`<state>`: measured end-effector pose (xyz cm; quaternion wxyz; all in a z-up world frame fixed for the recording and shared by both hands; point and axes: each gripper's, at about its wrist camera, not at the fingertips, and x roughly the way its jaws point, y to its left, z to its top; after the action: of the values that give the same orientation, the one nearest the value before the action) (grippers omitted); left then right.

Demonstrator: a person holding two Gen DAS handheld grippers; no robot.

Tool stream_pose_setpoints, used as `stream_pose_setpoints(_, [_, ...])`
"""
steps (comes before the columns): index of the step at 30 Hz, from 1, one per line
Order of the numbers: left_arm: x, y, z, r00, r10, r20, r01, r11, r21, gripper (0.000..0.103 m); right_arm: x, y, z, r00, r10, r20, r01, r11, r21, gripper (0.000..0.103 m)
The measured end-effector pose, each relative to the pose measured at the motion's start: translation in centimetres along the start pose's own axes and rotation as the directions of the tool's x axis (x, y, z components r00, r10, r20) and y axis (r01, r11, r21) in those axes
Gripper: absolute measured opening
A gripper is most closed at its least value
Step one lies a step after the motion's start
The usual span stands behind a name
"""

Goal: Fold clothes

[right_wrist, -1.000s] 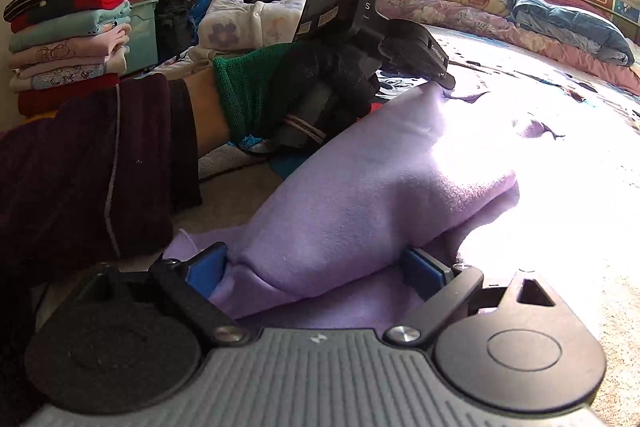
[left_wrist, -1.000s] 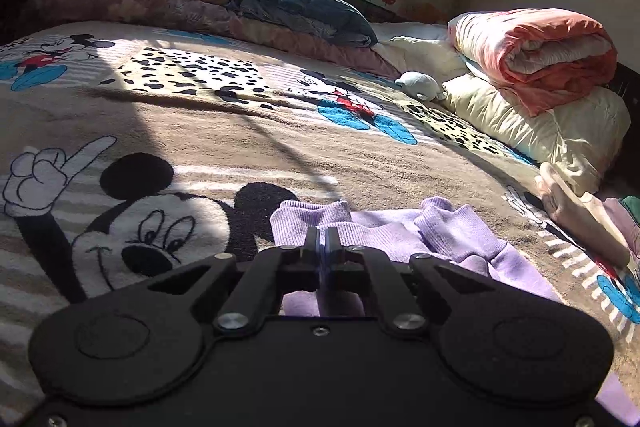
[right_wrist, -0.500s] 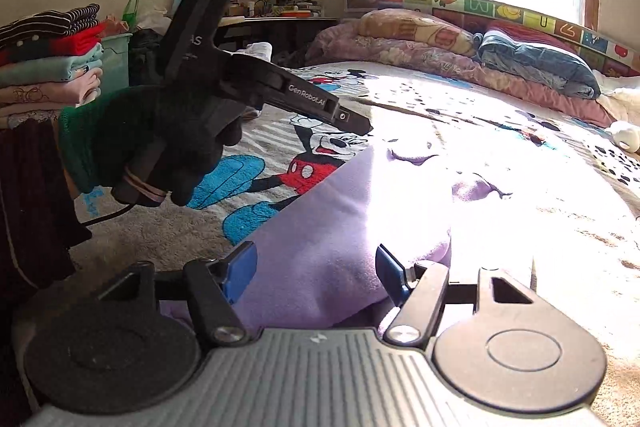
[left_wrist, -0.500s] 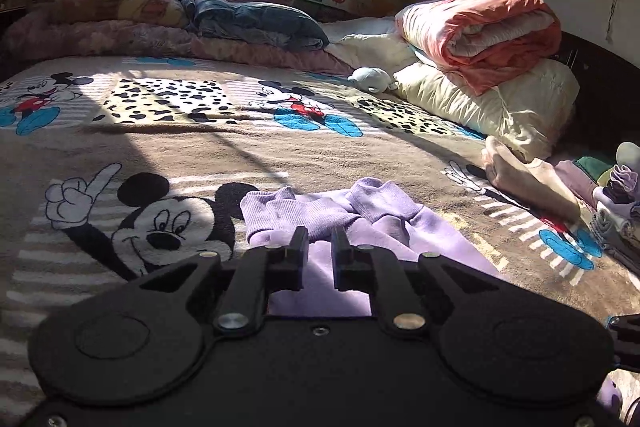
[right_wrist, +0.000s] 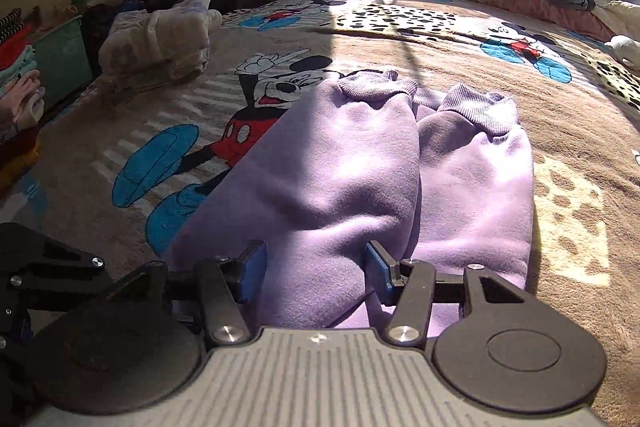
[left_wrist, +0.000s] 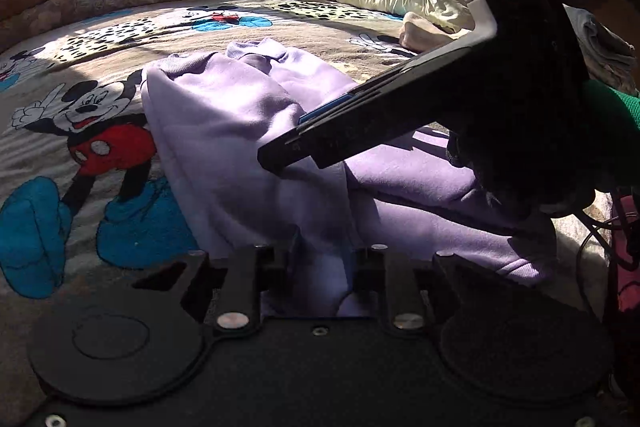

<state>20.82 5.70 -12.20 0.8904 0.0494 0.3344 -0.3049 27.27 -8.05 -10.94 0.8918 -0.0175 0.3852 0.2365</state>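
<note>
So the purple sweatpants lie on the Mickey blanket, legs side by side, cuffs toward the pillows. Both grippers straddle the near end, left gripper and right gripper each spread around bunched cloth, not pinching yet, probably lining up to fold it toward the cuffs.
</note>
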Motion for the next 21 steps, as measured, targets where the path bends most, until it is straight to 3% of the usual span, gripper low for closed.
stream_pose_setpoints(4, [-2.4,-0.3,-0.7,0.995,0.033,0.097,-0.023,0.995,-0.098,0.023,-5.1,-0.6,-0.5,0.993,0.056,0.108,-0.064,0.995,0.077,0.060])
stream_pose_setpoints(6, [-4.2,-0.9,-1.6,0.985,0.068,0.156,-0.047,0.990,-0.134,0.032,-8.3,-1.2,-2.2,0.984,0.044,0.175,-0.060,0.994,0.087,0.062])
stream_pose_setpoints(8, [-5.8,-1.6,-2.5,0.973,0.116,0.197,-0.091,0.987,-0.134,0.050,-11.3,-2.1,-4.6,0.970,0.041,0.241,-0.069,0.992,0.109,0.064])
stream_pose_setpoints(9, [-6.6,-1.9,-3.0,0.967,0.141,0.213,-0.114,0.984,-0.134,0.050,-12.6,-2.4,-5.9,0.963,0.025,0.268,-0.057,0.992,0.113,0.070])
stream_pose_setpoints(12, [-8.8,-2.3,-4.5,0.945,0.204,0.258,-0.165,0.973,-0.164,0.052,-15.4,-2.9,-9.5,0.950,-0.030,0.311,0.002,0.996,0.090,0.072])
stream_pose_setpoints(16, [-11.0,-3.4,-6.5,0.918,0.268,0.290,-0.222,0.958,-0.183,0.055,-17.4,-2.0,-13.5,0.936,-0.070,0.346,0.077,0.997,-0.006,0.072])
stream_pose_setpoints(21, [-11.4,-5.9,-8.8,0.911,0.324,0.255,-0.307,0.946,-0.104,0.060,-17.1,0.1,-16.5,0.937,-0.072,0.341,0.109,0.990,-0.091,0.072])
